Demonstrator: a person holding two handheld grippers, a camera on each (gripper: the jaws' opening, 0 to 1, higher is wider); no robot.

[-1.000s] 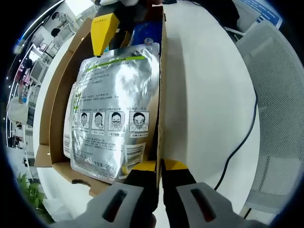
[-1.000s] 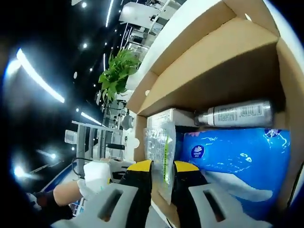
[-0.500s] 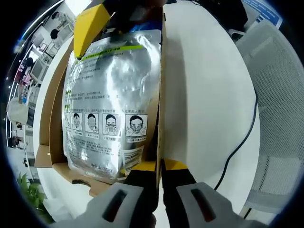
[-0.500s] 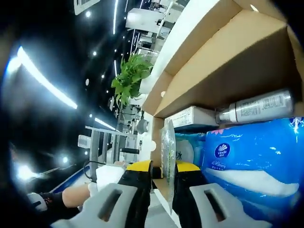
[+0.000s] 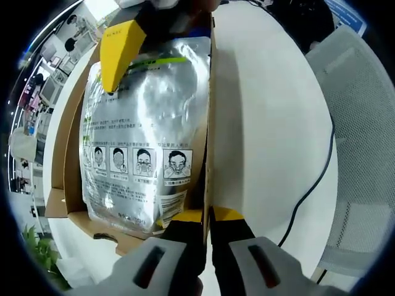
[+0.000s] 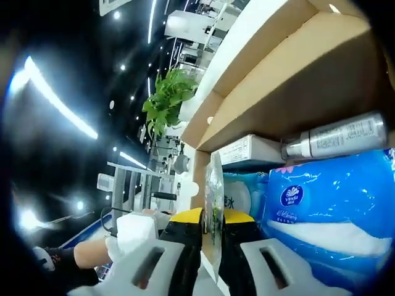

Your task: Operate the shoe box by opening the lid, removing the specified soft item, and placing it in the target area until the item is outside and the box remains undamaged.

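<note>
A silver foil pouch (image 5: 145,123) printed with mask pictures stands on edge in the open cardboard shoe box (image 5: 210,92). My right gripper (image 5: 120,52), yellow-tipped, is shut on the pouch's top corner. My left gripper (image 5: 207,217) is shut on the box's near wall edge. In the right gripper view the pouch (image 6: 214,185) shows edge-on between the shut jaws of my right gripper (image 6: 212,217). Behind it lie a blue tissue pack (image 6: 327,203), a spray bottle (image 6: 339,139) and a small white carton (image 6: 244,150) inside the box (image 6: 296,92).
The box sits on a white round table (image 5: 265,123). A black cable (image 5: 311,185) trails over the table's right side, and a grey mesh chair (image 5: 358,123) stands beyond it. A green plant (image 6: 166,98) and a gloved hand (image 6: 133,228) show past the box.
The right gripper has lifted the silver pouch higher, so it now hides the blue pack in the left gripper view. The left gripper has stayed on the box wall.
</note>
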